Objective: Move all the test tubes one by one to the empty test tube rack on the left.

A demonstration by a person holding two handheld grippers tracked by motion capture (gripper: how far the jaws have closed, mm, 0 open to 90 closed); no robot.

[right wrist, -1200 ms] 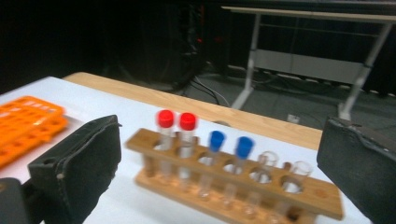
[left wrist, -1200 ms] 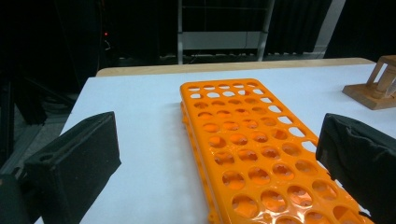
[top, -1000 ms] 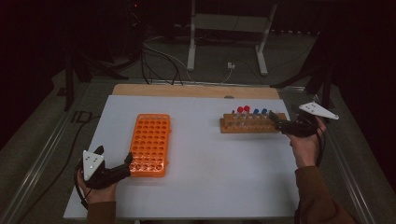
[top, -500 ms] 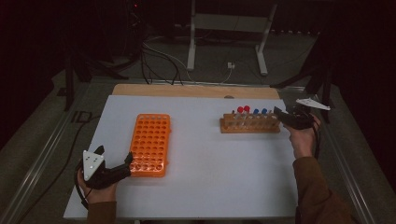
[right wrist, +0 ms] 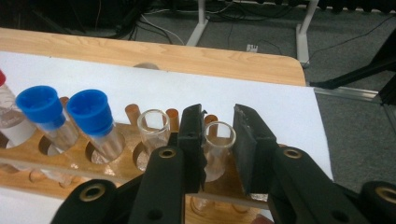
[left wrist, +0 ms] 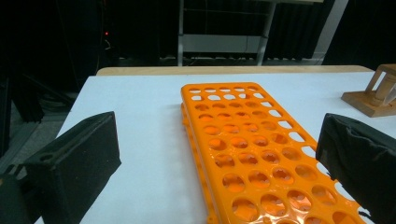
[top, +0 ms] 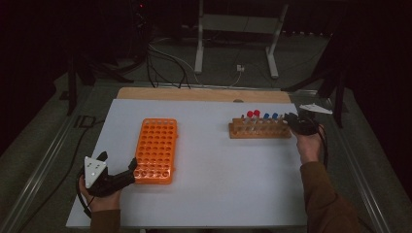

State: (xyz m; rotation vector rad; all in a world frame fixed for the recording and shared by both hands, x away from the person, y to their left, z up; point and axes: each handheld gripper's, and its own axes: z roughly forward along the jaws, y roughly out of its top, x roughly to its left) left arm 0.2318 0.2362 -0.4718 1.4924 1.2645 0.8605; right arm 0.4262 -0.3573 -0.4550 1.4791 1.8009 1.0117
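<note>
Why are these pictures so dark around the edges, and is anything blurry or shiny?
High view: the white table is lit while the floor and surroundings sink into near black, and the picture is soft. Left gripper view: the orange rack shows glossy highlights near the bottom, and the near jaws look blurred. Right gripper view: fairly sharp on the open glass tube; the blue caps look bright and saturated.

Right hand-held gripper [right wrist: 218, 140] jaws straddle an uncapped glass tube [right wrist: 218, 144] at the end of the wooden rack [right wrist: 116, 170], narrow gap, contact unclear. Second open tube [right wrist: 153, 128] just beside; two blue-capped tubes [right wrist: 88, 116] further along. White bench [right wrist: 289, 112] underneath.
</note>
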